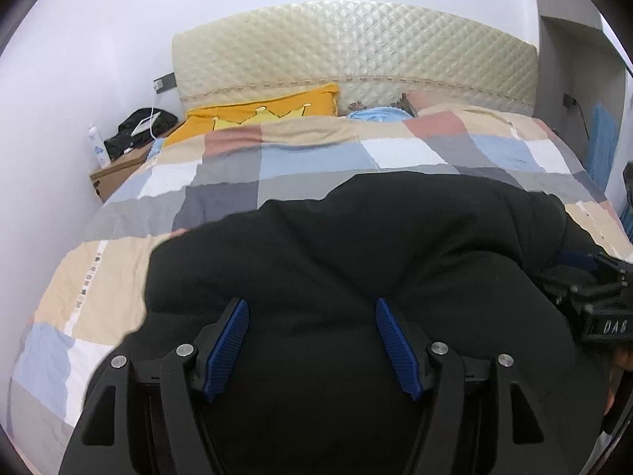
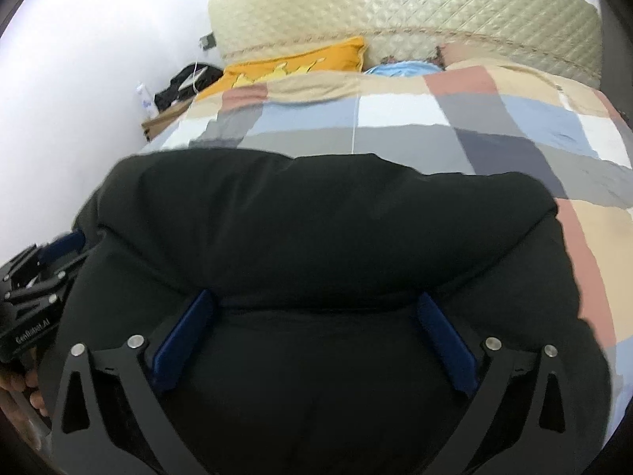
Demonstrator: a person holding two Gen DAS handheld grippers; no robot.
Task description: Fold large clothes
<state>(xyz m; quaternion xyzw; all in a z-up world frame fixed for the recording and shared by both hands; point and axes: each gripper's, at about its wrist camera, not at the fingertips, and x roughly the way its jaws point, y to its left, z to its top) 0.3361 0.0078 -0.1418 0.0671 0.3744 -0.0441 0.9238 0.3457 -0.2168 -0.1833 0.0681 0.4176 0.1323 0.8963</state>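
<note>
The black garment [image 1: 356, 261] lies widthwise across the checkered quilt [image 1: 316, 158], both tools [image 1: 312, 316] [image 2: 316, 312] spread wide above it.

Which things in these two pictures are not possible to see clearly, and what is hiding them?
- Black garment: its near part leaves the bottom edge in both wrist views; what type of clothing it is cannot be told.
- Checked duvet: the garment hides its middle.
- Blue item by the yellow pillow: mostly behind the duvet.
- Left hand-held gripper and right hand-held gripper: open; contact with the cloth is unclear.
</note>
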